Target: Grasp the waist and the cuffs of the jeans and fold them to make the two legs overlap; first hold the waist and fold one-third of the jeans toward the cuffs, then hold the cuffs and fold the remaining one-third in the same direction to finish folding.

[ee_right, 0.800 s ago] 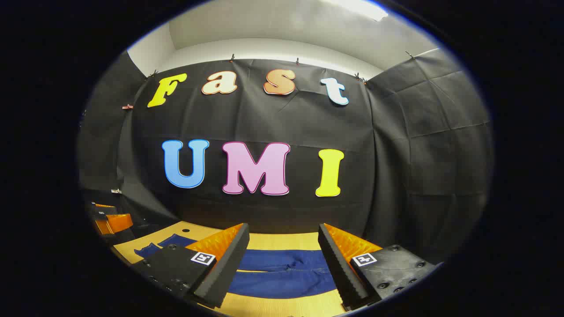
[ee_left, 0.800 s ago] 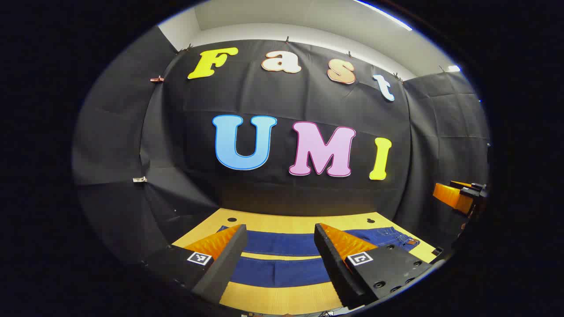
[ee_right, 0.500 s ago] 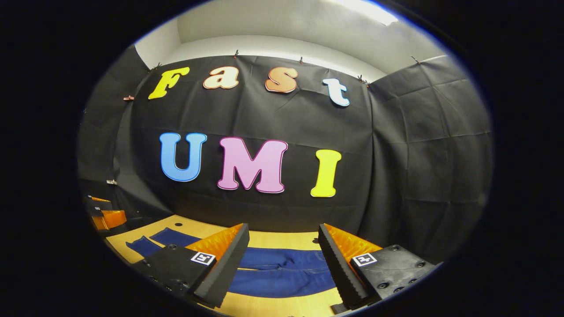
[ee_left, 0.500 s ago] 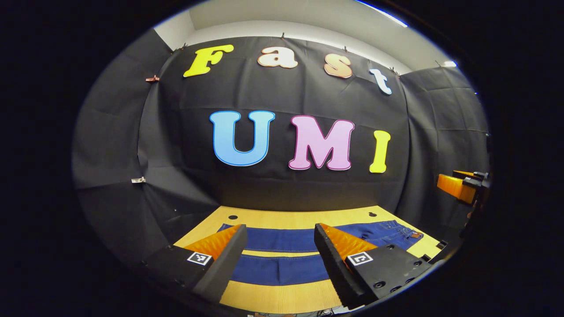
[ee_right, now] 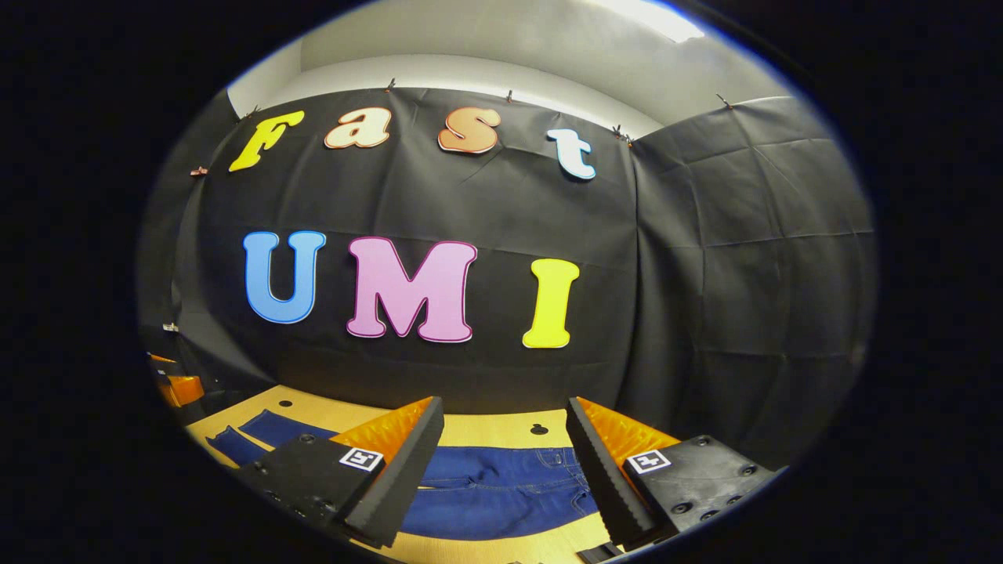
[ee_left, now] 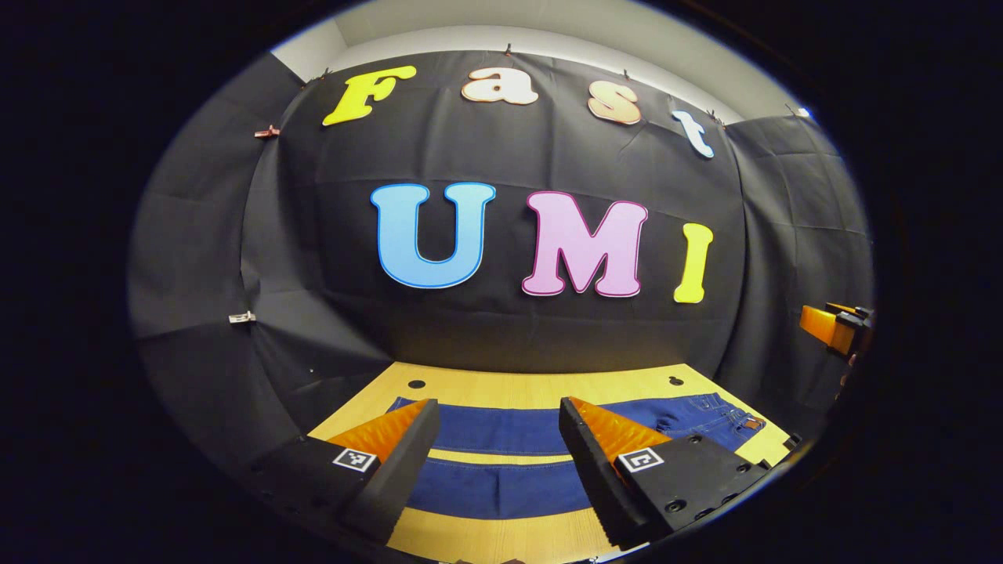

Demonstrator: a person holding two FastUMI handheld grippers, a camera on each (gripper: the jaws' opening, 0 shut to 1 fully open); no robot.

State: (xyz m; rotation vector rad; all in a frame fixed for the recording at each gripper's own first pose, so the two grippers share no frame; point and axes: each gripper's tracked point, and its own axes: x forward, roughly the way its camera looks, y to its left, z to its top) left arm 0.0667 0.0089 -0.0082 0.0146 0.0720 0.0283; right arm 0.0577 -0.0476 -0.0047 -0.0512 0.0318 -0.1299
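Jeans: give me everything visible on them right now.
The jeans are dark blue denim, spread flat and unfolded on the yellow wooden table. In the left gripper view the two legs lie side by side with a strip of table between them, the waist end toward that view's right. In the right gripper view the waist end, with belt loops and seams, lies between the open fingers. Neither the left gripper nor the right gripper touches them.
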